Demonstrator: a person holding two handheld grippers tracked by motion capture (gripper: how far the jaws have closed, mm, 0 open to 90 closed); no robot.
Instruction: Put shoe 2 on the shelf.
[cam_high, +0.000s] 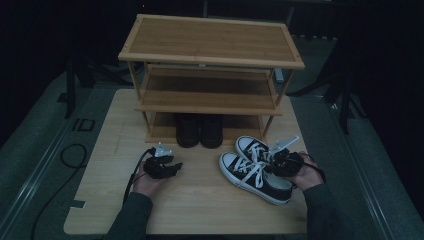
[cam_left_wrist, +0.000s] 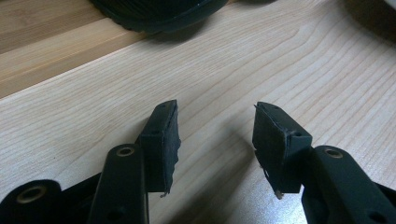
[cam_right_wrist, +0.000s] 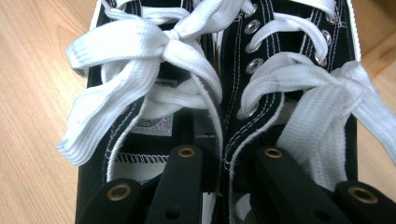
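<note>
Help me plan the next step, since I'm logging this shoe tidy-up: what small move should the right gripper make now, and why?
Probably lift straight up a little. The right gripper has one jaw inside each of the black-and-white sneakers, pinching their inner walls together, so both should rise as a pair. The shoe rack stands just behind with free shelves, and the left gripper is open over bare table.

Sneakers (cam_high: 255, 167) before rack (cam_high: 210, 60), boots (cam_high: 199, 131) inside.

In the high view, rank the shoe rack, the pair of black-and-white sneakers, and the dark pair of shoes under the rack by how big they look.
1. shoe rack, by far the largest.
2. black-and-white sneakers.
3. dark shoes. They sit farther from the camera, partly hidden in shadow under the bottom shelf, so their real size against the sneakers is unsure.
</note>
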